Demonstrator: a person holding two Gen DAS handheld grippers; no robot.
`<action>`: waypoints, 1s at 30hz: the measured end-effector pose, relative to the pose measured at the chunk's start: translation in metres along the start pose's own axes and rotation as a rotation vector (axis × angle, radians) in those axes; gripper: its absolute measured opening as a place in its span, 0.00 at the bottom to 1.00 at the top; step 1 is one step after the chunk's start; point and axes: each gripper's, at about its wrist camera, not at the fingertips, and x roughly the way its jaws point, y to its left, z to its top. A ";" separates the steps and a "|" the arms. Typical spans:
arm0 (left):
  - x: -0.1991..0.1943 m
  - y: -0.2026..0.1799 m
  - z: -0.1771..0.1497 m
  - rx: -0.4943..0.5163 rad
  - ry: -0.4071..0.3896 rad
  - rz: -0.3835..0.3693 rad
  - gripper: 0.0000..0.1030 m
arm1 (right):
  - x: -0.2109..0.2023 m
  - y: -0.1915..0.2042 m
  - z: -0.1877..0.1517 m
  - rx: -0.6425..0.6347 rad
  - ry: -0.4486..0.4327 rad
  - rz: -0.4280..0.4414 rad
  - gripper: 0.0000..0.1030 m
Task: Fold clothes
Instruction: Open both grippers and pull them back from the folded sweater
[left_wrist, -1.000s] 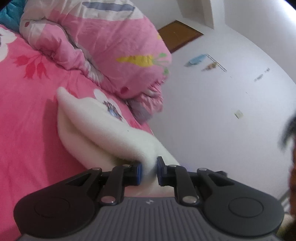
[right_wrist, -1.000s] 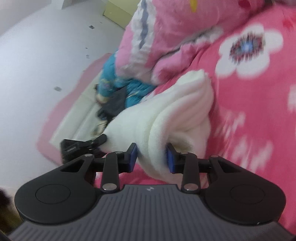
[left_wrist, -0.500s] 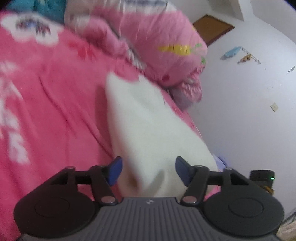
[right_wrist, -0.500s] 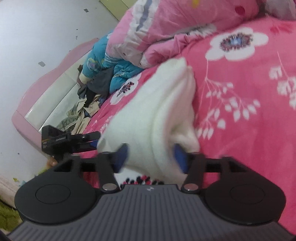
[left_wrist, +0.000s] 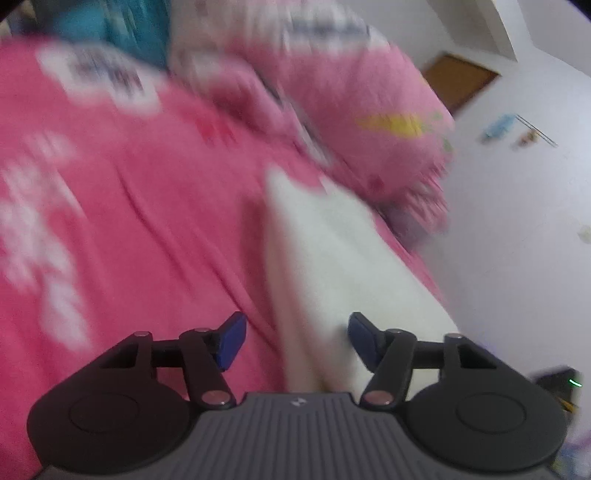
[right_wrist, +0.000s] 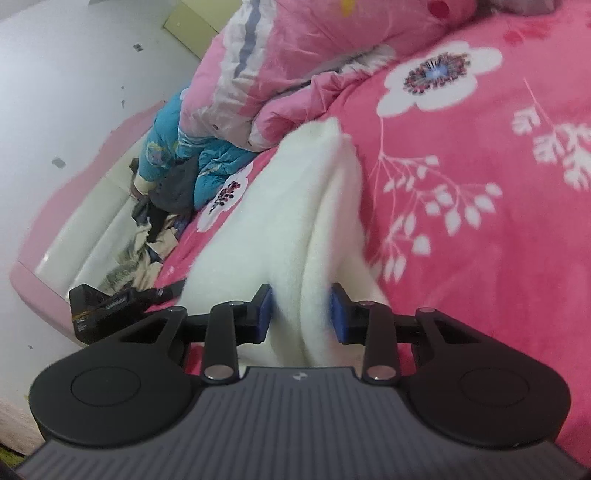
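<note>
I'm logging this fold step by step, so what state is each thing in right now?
White fleece garment: folded lengthwise, lying on the bed, one end between each gripper's jaws.
Left gripper: jaws wide open, garment loose between them.
Right gripper: jaws partly open, blue pads at the fleece; grip unclear.
Pink floral bedsheet: spread flat.
Pink quilt: bunched in a heap.

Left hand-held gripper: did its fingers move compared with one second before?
Yes. The left hand-held gripper has opened: its blue pads, earlier pinched on the white garment, now stand wide apart on either side of it, over the pink bedsheet.
</note>
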 end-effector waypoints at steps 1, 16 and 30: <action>-0.005 -0.005 0.007 0.025 -0.034 0.008 0.59 | -0.002 0.003 0.003 -0.013 0.002 -0.010 0.34; 0.087 -0.066 -0.005 0.261 0.110 -0.044 0.60 | 0.128 0.099 0.066 -0.752 0.139 -0.219 0.34; 0.085 -0.053 -0.017 0.207 0.042 -0.073 0.62 | 0.234 0.098 0.123 -0.758 0.282 -0.155 0.31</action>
